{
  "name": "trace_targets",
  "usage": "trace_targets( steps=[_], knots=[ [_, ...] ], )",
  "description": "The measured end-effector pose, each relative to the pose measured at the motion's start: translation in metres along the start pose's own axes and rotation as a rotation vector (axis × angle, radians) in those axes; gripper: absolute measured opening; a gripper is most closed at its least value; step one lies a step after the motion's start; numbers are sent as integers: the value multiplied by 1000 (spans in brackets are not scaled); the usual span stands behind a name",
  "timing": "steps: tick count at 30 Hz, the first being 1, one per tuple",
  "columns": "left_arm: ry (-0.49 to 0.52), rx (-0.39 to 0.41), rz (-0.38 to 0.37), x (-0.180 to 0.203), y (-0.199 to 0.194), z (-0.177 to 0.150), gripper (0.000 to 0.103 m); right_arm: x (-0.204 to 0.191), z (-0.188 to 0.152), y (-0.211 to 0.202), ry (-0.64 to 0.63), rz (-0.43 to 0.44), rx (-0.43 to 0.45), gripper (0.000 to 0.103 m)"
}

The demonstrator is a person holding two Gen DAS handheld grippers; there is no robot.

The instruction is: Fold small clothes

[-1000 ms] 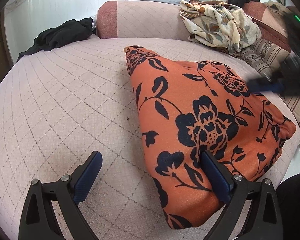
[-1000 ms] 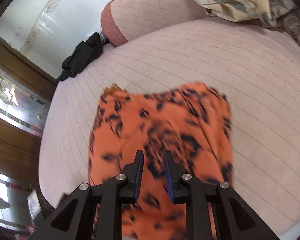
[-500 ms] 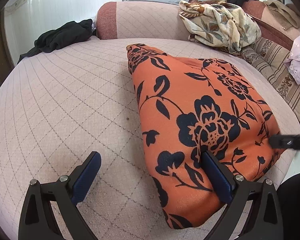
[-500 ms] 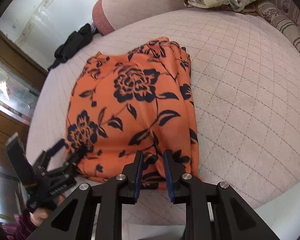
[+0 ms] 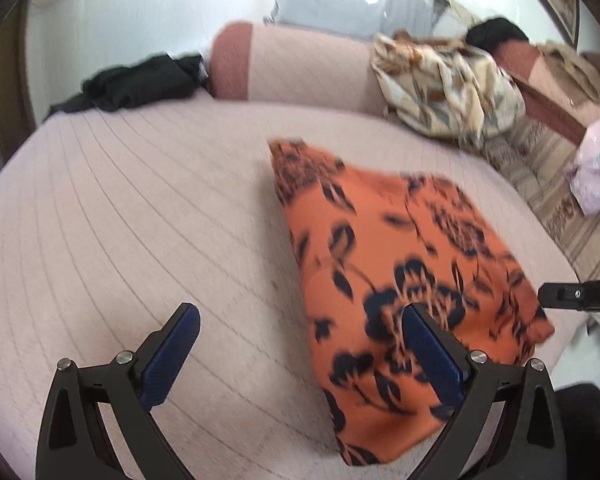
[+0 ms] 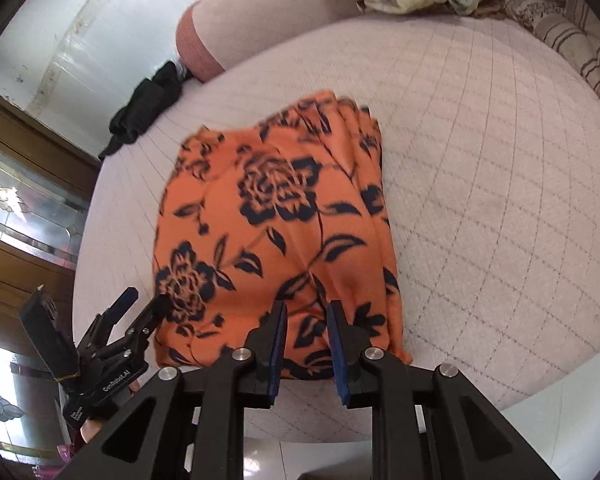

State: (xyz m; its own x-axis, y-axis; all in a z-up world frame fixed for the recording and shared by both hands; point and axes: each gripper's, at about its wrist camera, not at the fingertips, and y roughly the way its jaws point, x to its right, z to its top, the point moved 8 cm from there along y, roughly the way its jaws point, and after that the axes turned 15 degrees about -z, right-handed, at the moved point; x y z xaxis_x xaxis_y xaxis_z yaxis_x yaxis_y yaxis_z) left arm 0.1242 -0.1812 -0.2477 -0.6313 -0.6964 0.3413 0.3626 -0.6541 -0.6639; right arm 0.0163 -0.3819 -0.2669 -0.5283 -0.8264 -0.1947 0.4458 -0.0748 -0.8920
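A round quilted pink bed fills both views, with a bolster at its far edge and a crumpled floral cloth and a black garment lying well away from the work; on the near part of the bed lies the orange garment with dark flowers, already doubled into a rough rectangle, its long axis running from the near rim toward the bolster, its stacked folded edges along the right side in the right wrist view. The right gripper hovers over the garment's near short edge, jaws narrowly parted with cloth showing in the gap but not clearly pinched; I judge it empty. The left gripper has its jaws spread wide, one finger over bare quilt, the other over the cloth's left long edge, holding nothing. Both sit at the near end, so the next fold likely carries that end away toward the bolster; the right one is better centred on the edge.
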Motion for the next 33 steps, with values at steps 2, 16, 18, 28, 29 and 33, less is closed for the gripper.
trace_targets(
  steps=[2, 16, 18, 28, 29, 33],
  knots=[
    [-2, 12, 18, -4, -2, 6, 101, 0, 6, -4, -1, -18, 28, 24],
    [-18, -25, 59, -16, 9, 2, 101, -4, 35, 35, 12, -118, -53, 24],
    [-21, -29, 59, -16, 11, 2, 101, -10, 53, 28, 5, -118, -19, 24],
    [-30, -38, 53, -17, 18, 1, 101, -1, 113, 108, 178, -128, -127, 25],
    [-32, -39, 53, -16, 19, 2, 101, 1, 118, 107, 215, -115, -116, 25],
    [-42, -44, 48, -16, 22, 2, 101, -8, 131, 92, 187, -163, -118, 27]
  ],
)
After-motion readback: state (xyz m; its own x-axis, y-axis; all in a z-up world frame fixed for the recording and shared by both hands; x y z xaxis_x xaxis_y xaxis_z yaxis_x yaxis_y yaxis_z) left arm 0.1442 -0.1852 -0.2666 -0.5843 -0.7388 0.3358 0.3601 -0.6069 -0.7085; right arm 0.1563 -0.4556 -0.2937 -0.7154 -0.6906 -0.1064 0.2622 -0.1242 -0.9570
